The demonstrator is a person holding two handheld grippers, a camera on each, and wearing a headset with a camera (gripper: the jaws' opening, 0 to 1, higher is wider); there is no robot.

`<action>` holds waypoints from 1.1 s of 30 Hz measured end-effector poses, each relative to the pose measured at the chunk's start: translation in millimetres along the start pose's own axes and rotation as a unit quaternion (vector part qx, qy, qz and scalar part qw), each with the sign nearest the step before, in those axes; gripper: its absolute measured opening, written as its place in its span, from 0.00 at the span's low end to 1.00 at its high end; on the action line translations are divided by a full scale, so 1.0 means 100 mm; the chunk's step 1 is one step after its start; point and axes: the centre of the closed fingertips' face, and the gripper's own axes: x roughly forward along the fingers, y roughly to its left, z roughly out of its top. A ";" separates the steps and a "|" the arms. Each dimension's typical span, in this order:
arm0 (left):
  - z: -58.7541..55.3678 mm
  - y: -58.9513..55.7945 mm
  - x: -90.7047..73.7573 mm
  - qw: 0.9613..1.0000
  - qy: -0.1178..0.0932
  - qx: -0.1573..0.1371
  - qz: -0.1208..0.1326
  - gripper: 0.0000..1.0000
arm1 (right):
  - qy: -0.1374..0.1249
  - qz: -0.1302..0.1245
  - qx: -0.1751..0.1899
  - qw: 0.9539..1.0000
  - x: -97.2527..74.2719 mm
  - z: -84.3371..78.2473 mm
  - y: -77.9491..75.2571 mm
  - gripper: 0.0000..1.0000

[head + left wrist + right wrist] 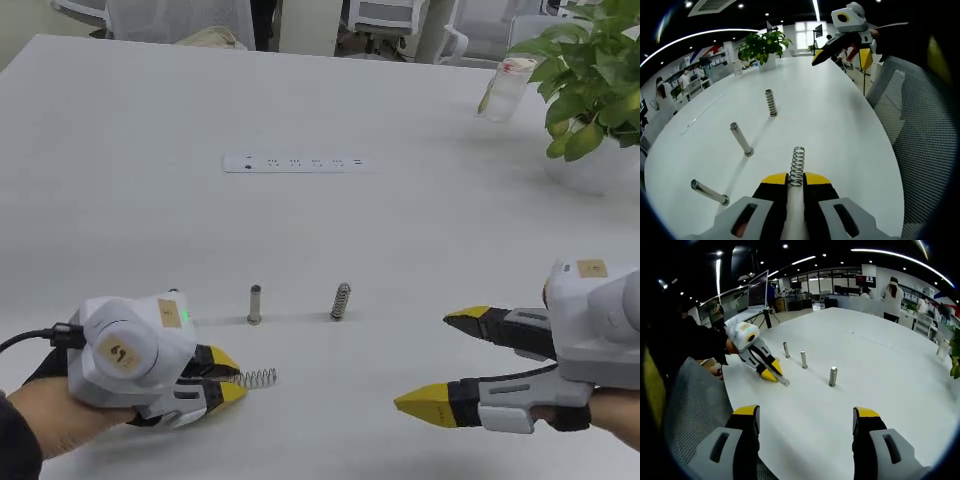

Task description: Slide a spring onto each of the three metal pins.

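Observation:
My left gripper (232, 376) (796, 179) rests low on the white table, shut on one end of a loose spring (257, 377) (797, 165) that points forward along the tabletop. Three upright metal pins stand in a row beyond it. The near pin (708, 192) and the middle pin (255, 304) (741, 139) are bare. The far pin carries a spring (341, 301) (771, 102) (833, 376). My right gripper (438, 358) (805, 415) hovers open and holds nothing, off to the right of the pins. In the right gripper view the left gripper (767, 371) sits near the bare pins (803, 359).
A white power strip (294, 162) lies flat farther back on the table (450, 220). A potted plant (590, 60) and a clear cup (505, 88) stand at the far right. Office chairs line the far edge, and a mesh chair (920, 140) sits beside the near edge.

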 end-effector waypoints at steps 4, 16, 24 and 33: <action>-0.01 0.01 -0.01 1.000 -0.001 -0.001 0.005 0.03 | -0.001 0.002 -0.001 1.000 0.01 0.00 0.02 0.74; 0.07 -0.02 -0.09 1.000 -0.013 -0.008 0.010 0.03 | -0.009 0.014 -0.016 1.000 0.01 0.11 0.08 0.73; 0.22 -0.11 -0.23 0.999 -0.034 -0.007 0.013 0.03 | -0.009 0.031 -0.029 0.999 0.05 0.17 0.14 0.71; 0.45 -0.23 -0.41 0.998 -0.066 0.001 0.022 0.02 | -0.005 0.068 -0.059 0.996 0.16 0.30 0.31 0.69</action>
